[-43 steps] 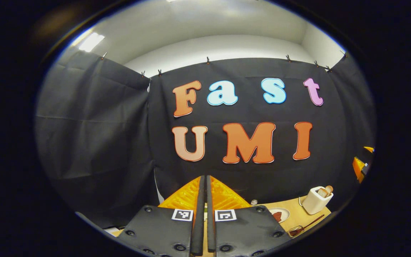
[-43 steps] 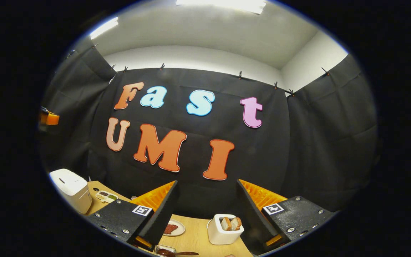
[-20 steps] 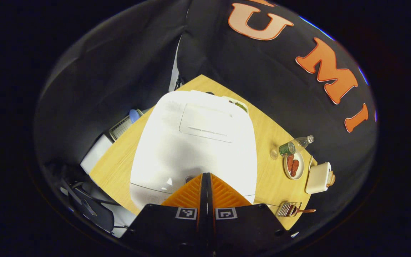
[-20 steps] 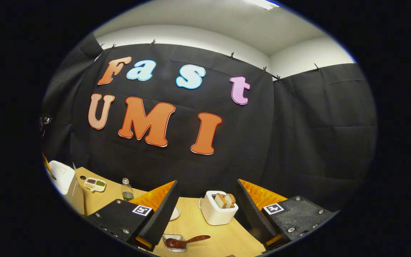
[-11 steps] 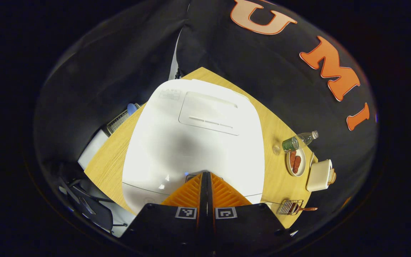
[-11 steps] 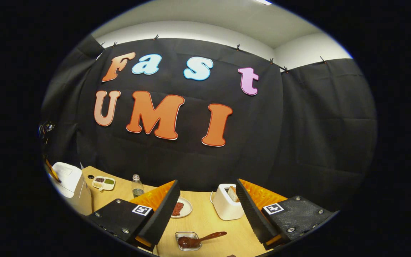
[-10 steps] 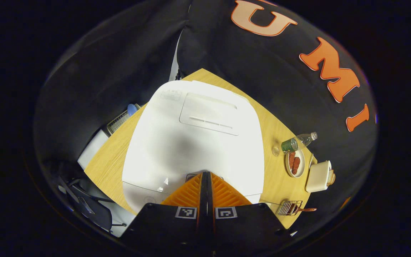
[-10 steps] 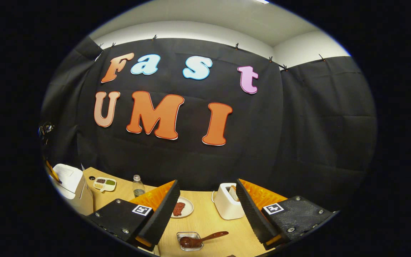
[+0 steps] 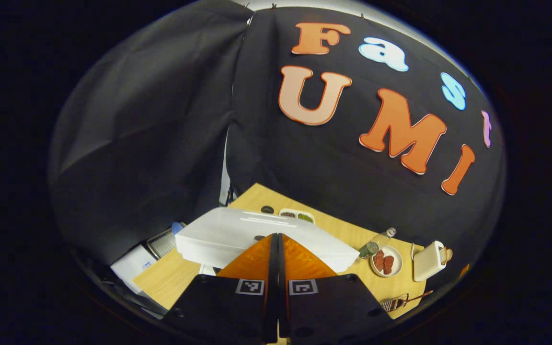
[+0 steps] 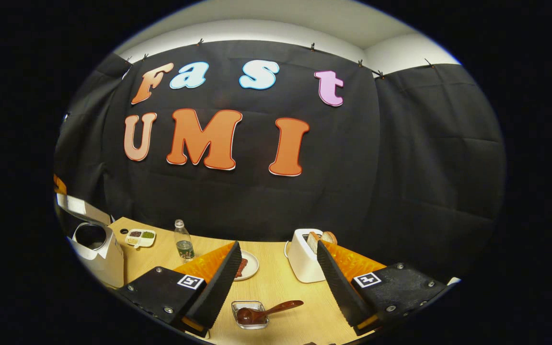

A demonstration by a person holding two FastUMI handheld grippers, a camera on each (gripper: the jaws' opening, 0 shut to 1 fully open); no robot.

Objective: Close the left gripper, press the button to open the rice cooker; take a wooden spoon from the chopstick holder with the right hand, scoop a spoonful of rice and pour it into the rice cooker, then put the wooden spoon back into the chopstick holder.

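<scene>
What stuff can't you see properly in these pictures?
- Rice cooker, right gripper view: its lid is up, but the pot inside is dark and cut by the edge, so its contents stay unknown.
- Rice cooker button, left gripper view: hidden behind the left gripper.
- Divided dish, right gripper view: too small to tell what fills it.
- Wooden spoon, right gripper view: its bowl blends with the holder.

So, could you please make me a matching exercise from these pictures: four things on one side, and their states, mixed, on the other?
1. rice cooker
2. left gripper
3. right gripper
4. wooden spoon

a. fingers apart, holding nothing
b. lying in the chopstick holder
c. lid raised
d. fingers together

Pairs: 1-c, 2-d, 3-a, 4-b.
</scene>
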